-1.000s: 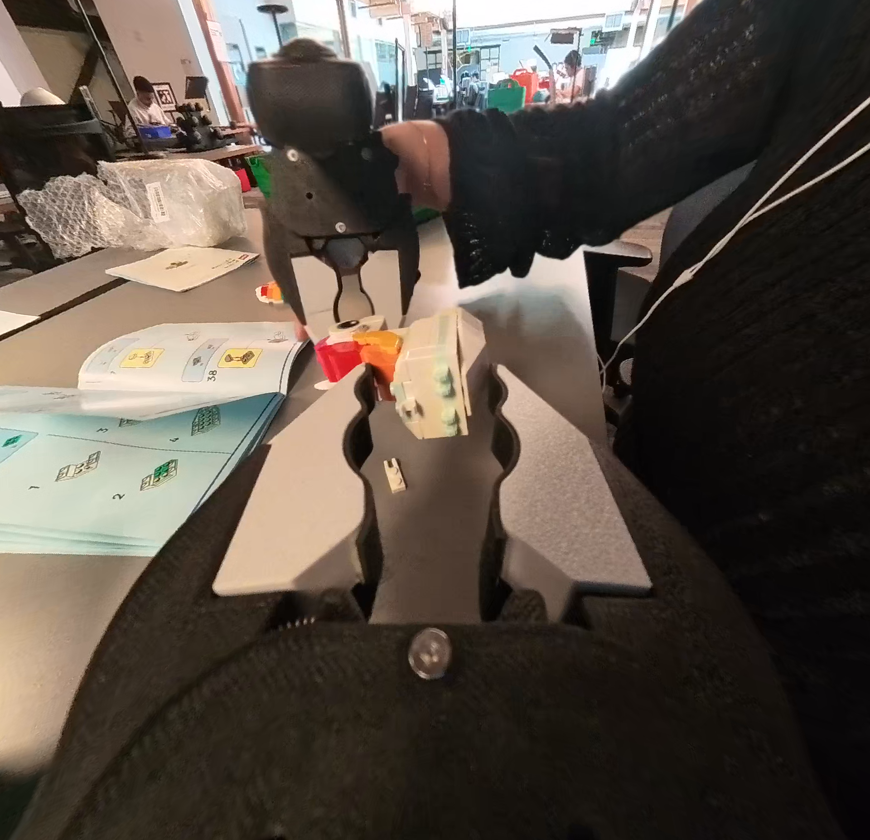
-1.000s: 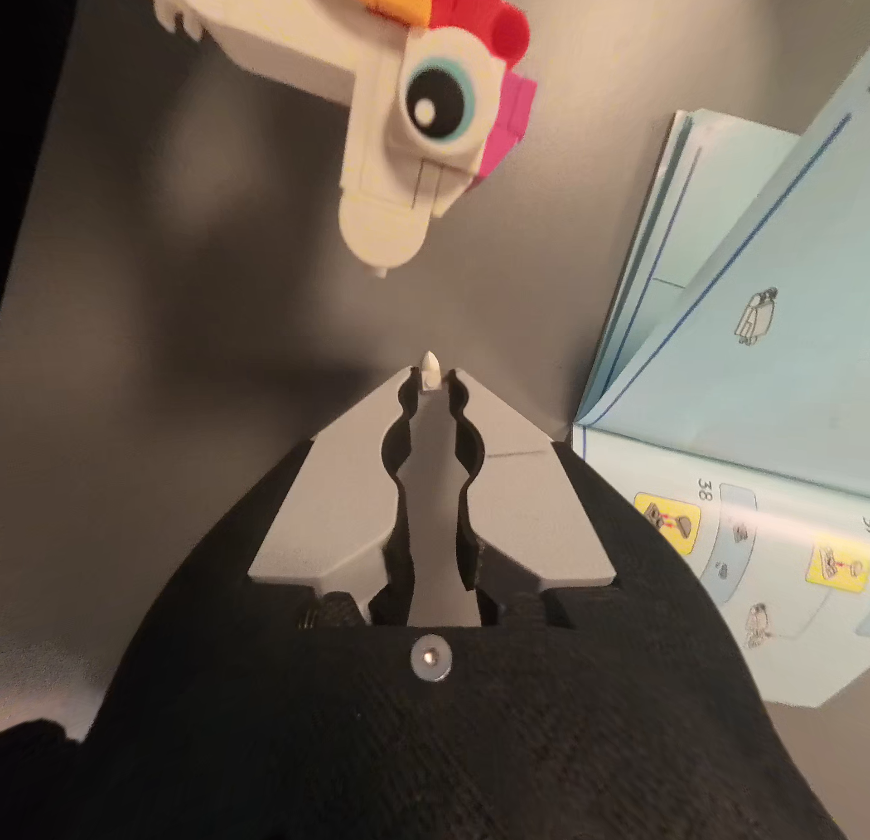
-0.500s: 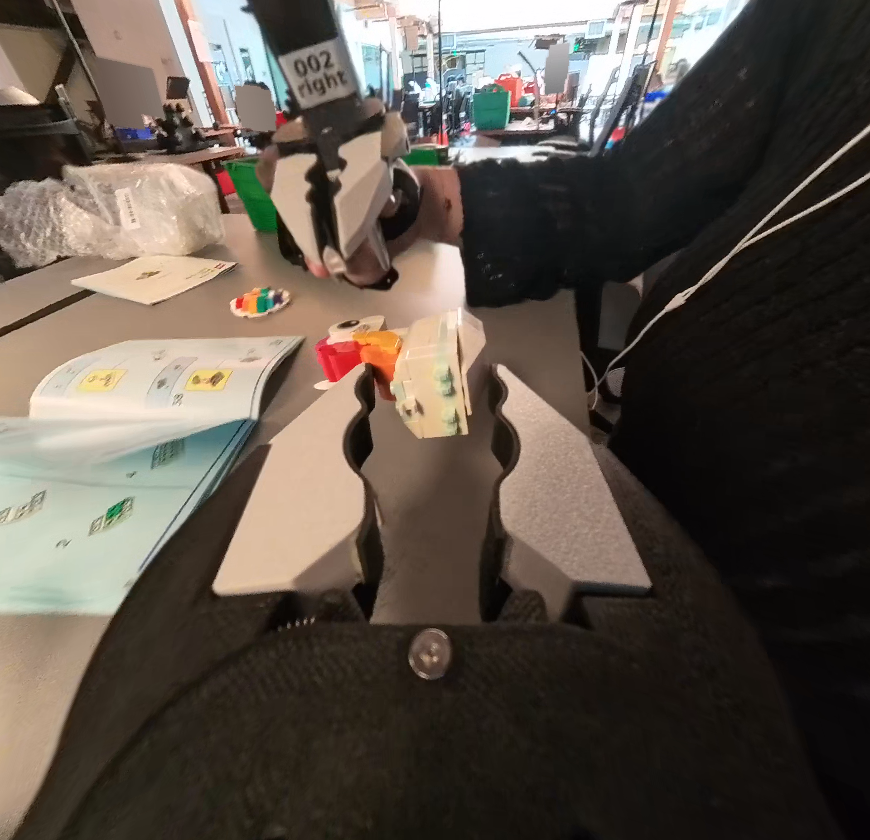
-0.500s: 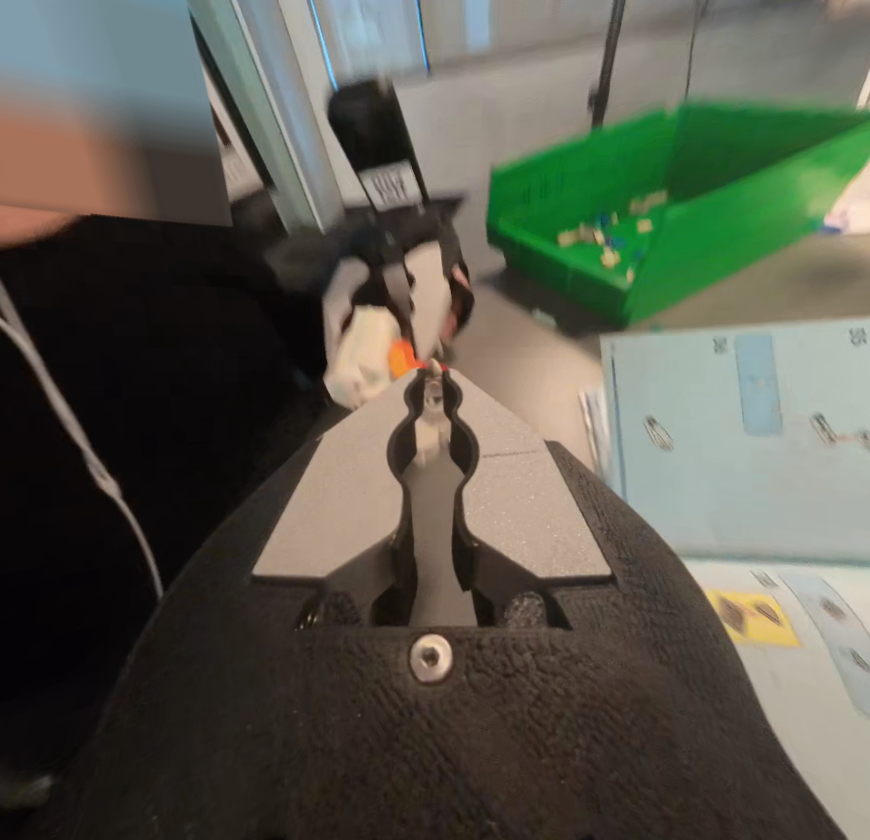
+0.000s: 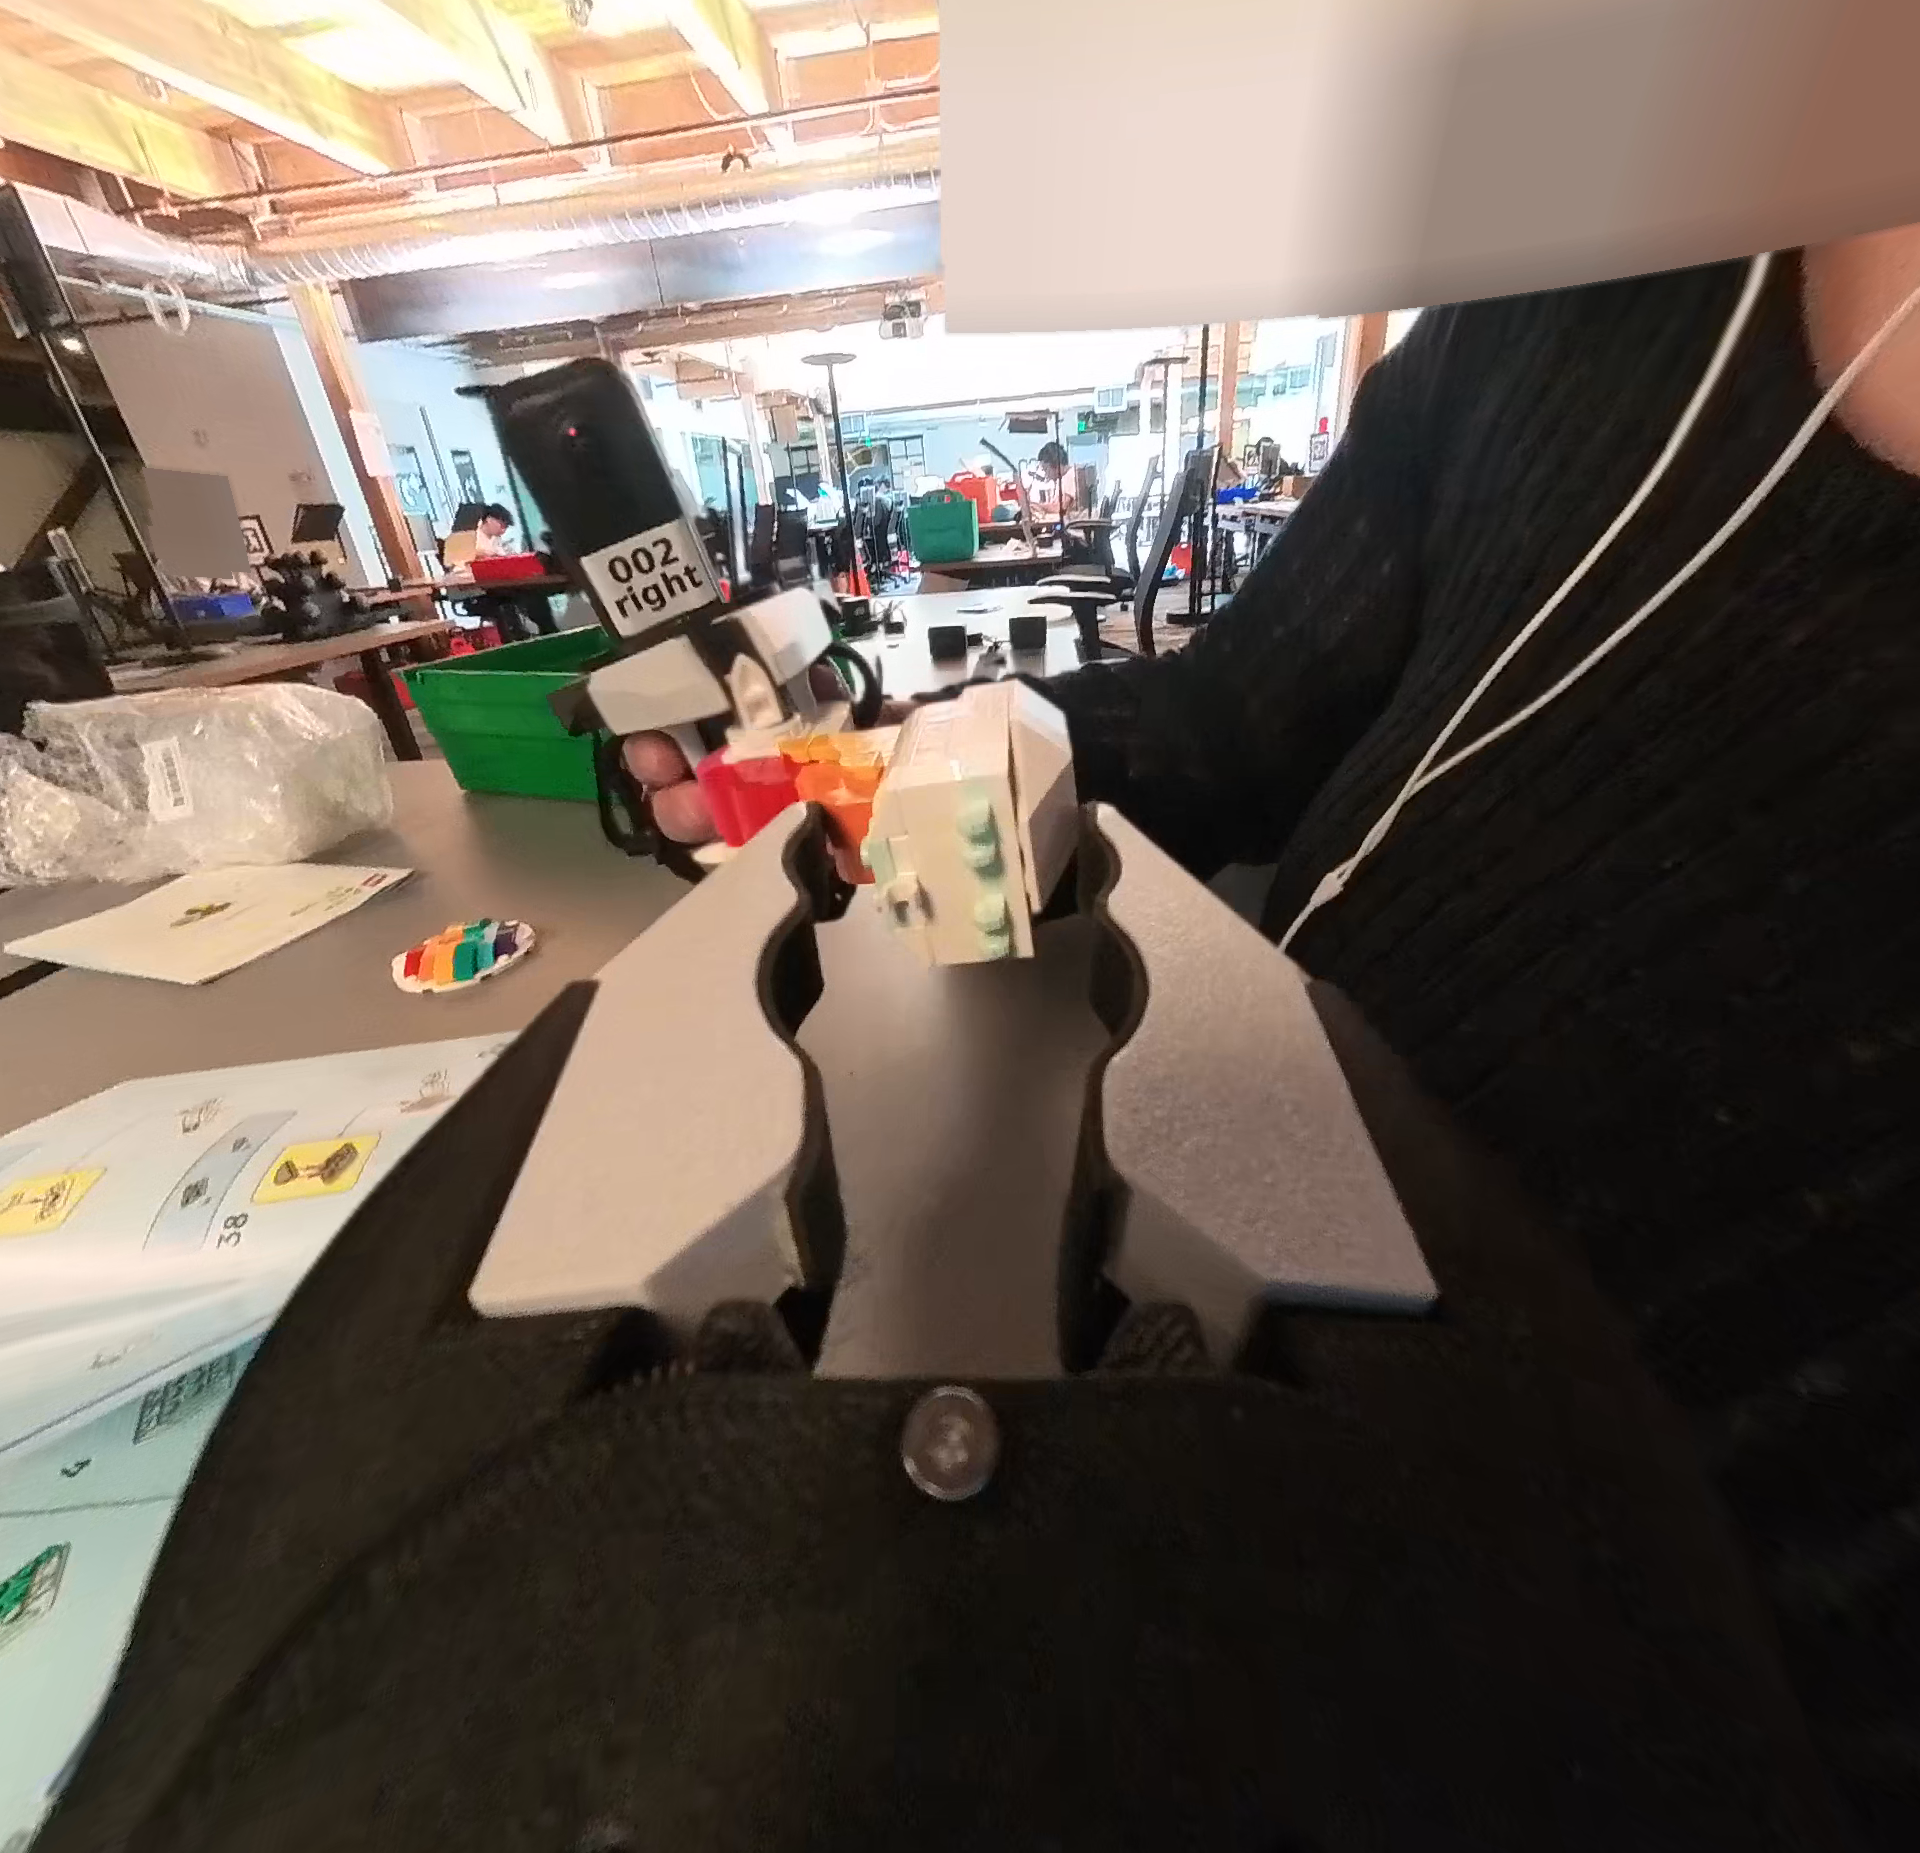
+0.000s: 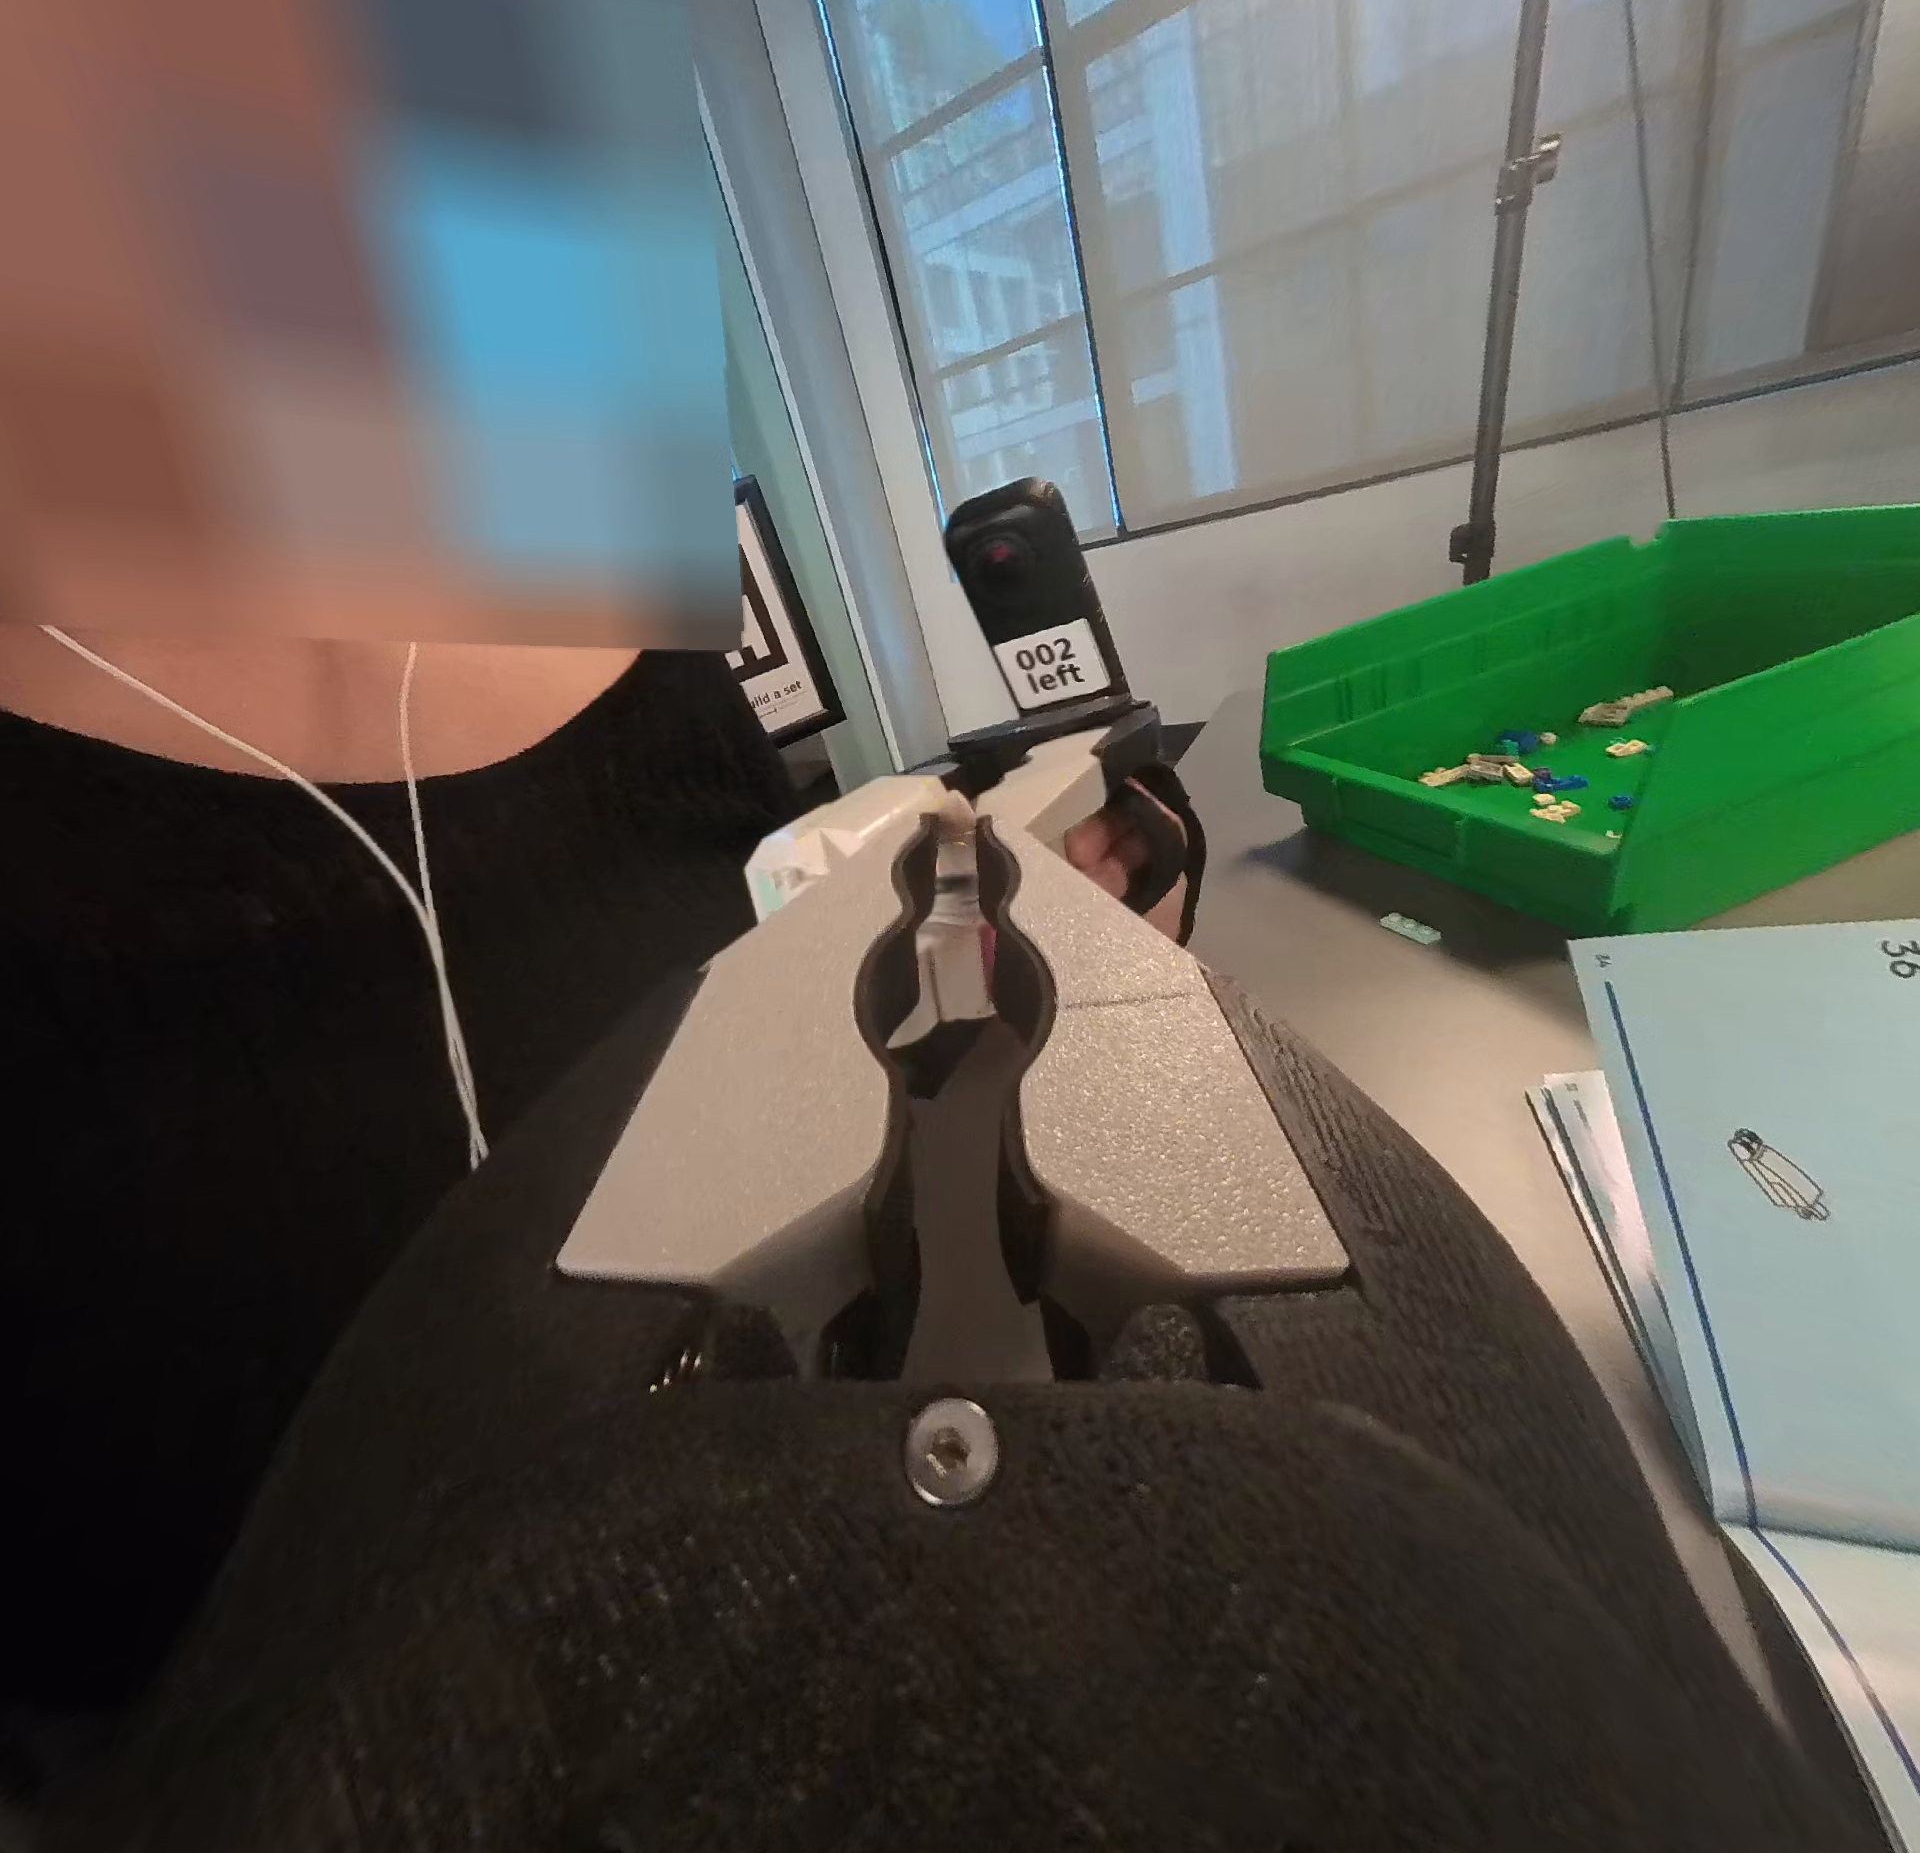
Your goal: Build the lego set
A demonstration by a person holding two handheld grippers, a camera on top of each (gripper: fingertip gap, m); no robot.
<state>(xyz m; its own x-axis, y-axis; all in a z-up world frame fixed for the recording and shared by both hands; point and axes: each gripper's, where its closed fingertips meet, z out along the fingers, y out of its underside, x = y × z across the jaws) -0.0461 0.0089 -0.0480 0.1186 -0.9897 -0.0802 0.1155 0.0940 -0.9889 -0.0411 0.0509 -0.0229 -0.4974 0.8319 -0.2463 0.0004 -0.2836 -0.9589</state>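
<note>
While left gripper [image 5: 951,868] clamps lego model [image 5: 961,847] pointing away, right gripper [image 6: 958,827] pinches small white piece [image 6: 954,873].

table [image 5: 312,1003]: plain grey desk
booklet [image 5: 156,1221]: light blue, lying open on the near edge
leaflet [image 5: 208,915]: white, flat, further back
green bin [image 6: 1558,764]: loose bricks inside
small rainbow piece [image 5: 464,953]: near the leaflet
plastic wrap [image 5: 177,780]: crumpled, behind the leaflet
</note>
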